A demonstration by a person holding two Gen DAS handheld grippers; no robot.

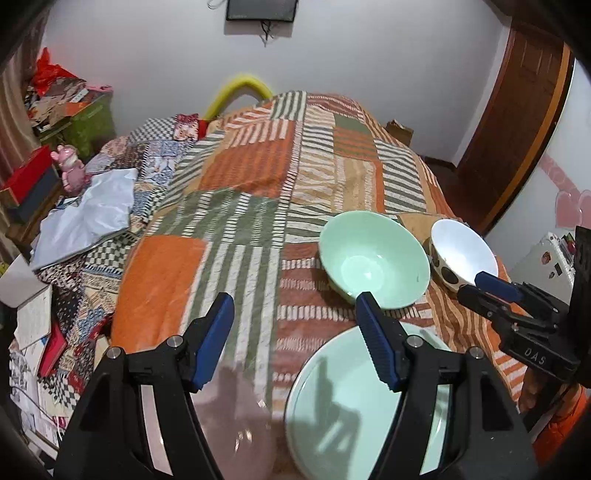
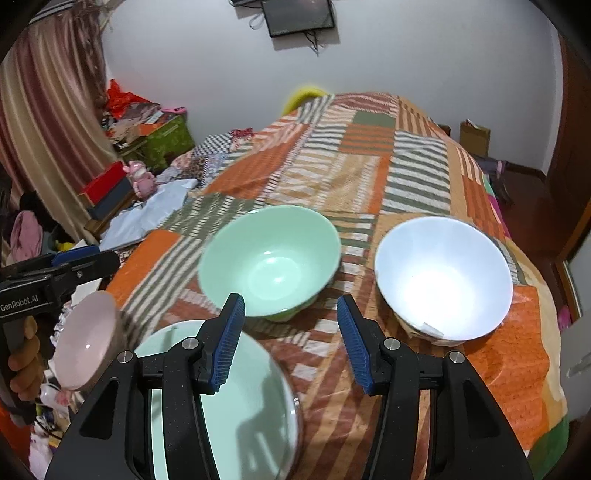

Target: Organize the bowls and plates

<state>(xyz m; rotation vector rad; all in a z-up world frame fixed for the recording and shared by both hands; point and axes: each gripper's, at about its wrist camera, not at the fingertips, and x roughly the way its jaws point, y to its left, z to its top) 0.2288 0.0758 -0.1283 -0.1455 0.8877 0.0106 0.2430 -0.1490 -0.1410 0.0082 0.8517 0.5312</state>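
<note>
A mint green bowl (image 1: 373, 258) (image 2: 269, 258) stands on the patchwork bedspread (image 1: 236, 177). Right of it stands a white bowl with dark spots outside (image 1: 461, 251) (image 2: 443, 277). A mint green plate (image 1: 354, 406) (image 2: 229, 402) lies at the near edge. A pink plate (image 2: 86, 339) (image 1: 236, 417) lies left of the green plate, blurred. My left gripper (image 1: 295, 332) is open above the bedspread, between the pink plate and the green plate. My right gripper (image 2: 291, 339) is open above the near edge of the bed, between the green plate and the white bowl.
The bed drops off at the left onto a cluttered floor with books (image 1: 33, 325), a white bag (image 1: 88, 214) and a pink toy (image 1: 70, 170). A wooden door (image 1: 517, 122) stands at the right. A small screen (image 1: 262, 9) hangs on the far wall.
</note>
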